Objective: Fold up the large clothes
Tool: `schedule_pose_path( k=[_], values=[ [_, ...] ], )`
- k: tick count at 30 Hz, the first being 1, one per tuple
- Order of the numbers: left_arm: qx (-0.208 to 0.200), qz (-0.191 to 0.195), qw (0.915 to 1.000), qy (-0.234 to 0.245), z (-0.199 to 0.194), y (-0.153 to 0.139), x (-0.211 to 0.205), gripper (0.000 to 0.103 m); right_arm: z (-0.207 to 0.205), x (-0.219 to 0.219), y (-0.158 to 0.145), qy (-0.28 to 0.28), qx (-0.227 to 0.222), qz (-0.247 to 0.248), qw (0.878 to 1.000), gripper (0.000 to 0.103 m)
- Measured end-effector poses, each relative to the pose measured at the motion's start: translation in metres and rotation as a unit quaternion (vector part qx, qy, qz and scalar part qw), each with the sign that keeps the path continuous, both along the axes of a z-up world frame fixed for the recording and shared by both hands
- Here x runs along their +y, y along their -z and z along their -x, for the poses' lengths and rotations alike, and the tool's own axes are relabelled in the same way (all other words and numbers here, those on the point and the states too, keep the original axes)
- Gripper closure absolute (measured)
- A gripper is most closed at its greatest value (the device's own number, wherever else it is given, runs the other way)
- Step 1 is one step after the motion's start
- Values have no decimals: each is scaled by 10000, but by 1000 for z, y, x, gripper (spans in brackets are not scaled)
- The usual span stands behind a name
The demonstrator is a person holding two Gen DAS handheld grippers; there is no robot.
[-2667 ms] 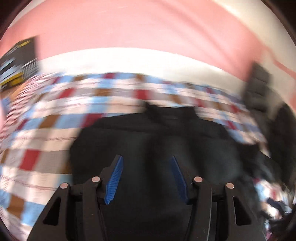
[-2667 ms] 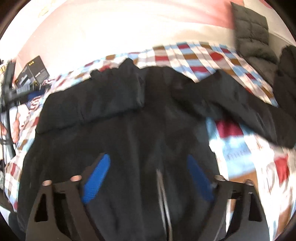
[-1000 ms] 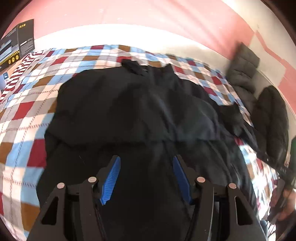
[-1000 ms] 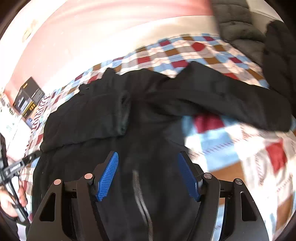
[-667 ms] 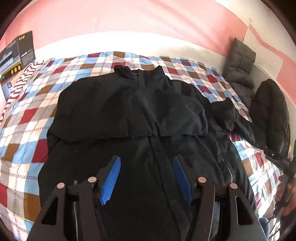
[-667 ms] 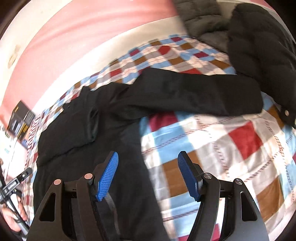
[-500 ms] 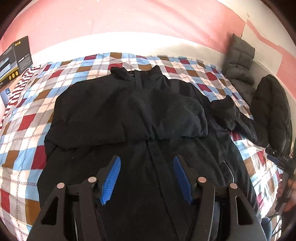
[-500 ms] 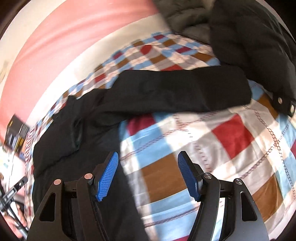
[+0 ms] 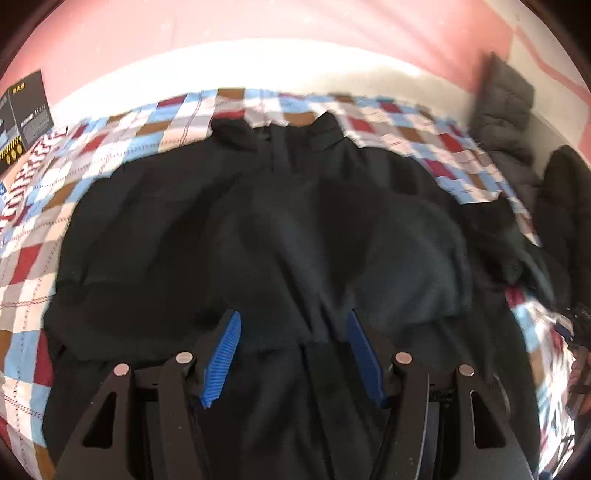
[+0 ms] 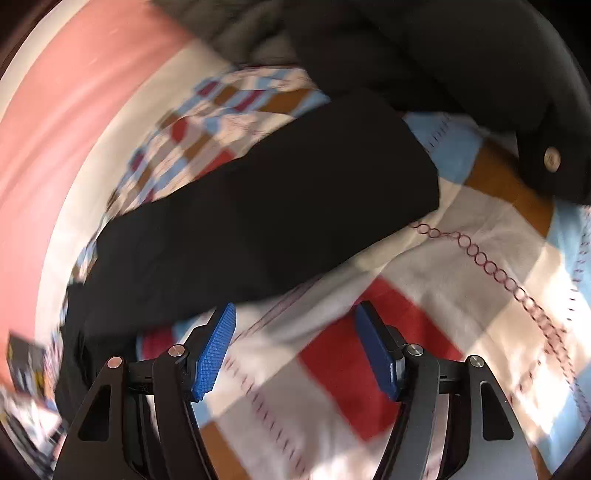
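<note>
Checked bedspread in red, blue, brown and white squares covers the whole bed surface, running back to a pink and white wall at the far side. Black jacket lies spread flat on the bedspread, collar at the far end, front facing up; one sleeve is folded across the chest, its cuff end lying right of centre. The other sleeve lies stretched out over the bedspread, away from the body, cuff toward the right in the right wrist view. Two more dark garments are piled at the far right edge of the bed; one shows a round button. A dark printed box stands at the far left. Left gripper hovers over the jacket's lower front, jaws spread wide, nothing between the blue pads. Right gripper is held above bare bedspread just near of the outstretched sleeve, jaws likewise spread wide and holding nothing. Both views are motion-blurred; finer detail of the fabric cannot be made out.
</note>
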State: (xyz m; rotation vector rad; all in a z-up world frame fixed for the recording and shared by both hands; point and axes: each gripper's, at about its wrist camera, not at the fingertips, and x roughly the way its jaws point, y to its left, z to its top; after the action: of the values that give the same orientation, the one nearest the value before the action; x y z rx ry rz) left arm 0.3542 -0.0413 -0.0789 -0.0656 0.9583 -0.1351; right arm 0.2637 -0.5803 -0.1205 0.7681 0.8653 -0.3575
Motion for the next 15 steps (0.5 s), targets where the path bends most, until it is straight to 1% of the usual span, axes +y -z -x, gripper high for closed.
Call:
schedule_pose_path(
  k=[2,4,6,9,11,12,13,15],
  values=[
    [112,42,9999,-81,-13,12,1,41,-4,-12,5,206,-214,-175,9994,36],
    [123,52,9999,-109,-23,20,-3,39,-10,-20,5,335,-370,-210,9985,36],
    [73,97,9999,-84,-28,23,-8,33,-17,-28,9,497,-428,-255,9975,36],
    [2,109,9999,-7,-32,23,-18,33,-25,-36,9,763,-487,-282,9955,36],
    [8,113,9999,65,-34,21,-23,33,-30,-37,5,889,-360,-128,9953,56],
    [25,145,9998,95,-34,19,-24,33,-32,-38,3,880,-355,-145,9954,69],
    [54,238,9996,124,-33,16,-23,33,-32,-38,0,880,-377,-174,9953,76],
    [82,439,9989,171,-27,8,-20,33,-29,-32,-19,806,-473,-24,9956,80]
  ],
)
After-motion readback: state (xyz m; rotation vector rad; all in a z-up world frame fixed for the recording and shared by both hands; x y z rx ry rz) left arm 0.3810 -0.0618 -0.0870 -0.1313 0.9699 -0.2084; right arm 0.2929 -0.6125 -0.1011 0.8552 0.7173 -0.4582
